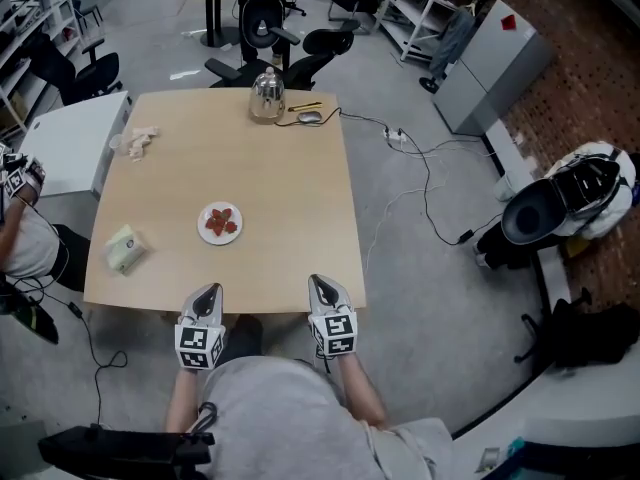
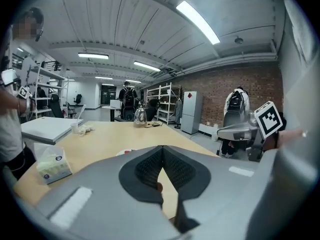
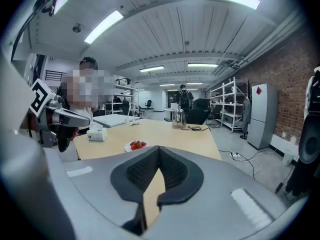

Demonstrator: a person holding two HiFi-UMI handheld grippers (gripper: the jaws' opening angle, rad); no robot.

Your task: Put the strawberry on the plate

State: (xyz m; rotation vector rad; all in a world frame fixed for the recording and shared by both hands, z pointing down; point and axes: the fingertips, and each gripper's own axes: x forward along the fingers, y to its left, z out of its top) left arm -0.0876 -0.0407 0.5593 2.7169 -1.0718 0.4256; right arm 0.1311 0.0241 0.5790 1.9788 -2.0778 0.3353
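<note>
Left tool: my left tool [image 1: 207, 293] hung over the near edge of the counter [image 1: 285, 183], clenched, its tips meeting. A small reddish spot showed low in the gap behind the tips, and I could not tell what it was.
Right tool: my right tool [image 1: 320, 284] sat beside it at 3 o'clock, also at the near edge. It was clenched and I saw only bare counter top through its gap.
Strawberries: the strawberries [image 1: 221, 224] lay as a red cluster on the plate [image 1: 201, 225], well apart from both tools. I could not count the pieces.
Plate: it stood near the middle of the counter, at about 12 o'clock from the left tool and 10 o'clock from the right.
Other things: a tissue box [image 1: 125, 248] lay at 8 o'clock from the plate. A glass kettle [image 1: 267, 96] stood at the far edge at 1 o'clock.
Task stage: I judged the placing done, since the fruit rested on the plate and I saw no loose berry on the counter.
Why held so: I read the two tools, level at the counter edge and pointing at the plate, as a rest pose that kept them clear of the fruit.
Risk: little, I thought, because nothing was near enough to knock the plate.
</note>
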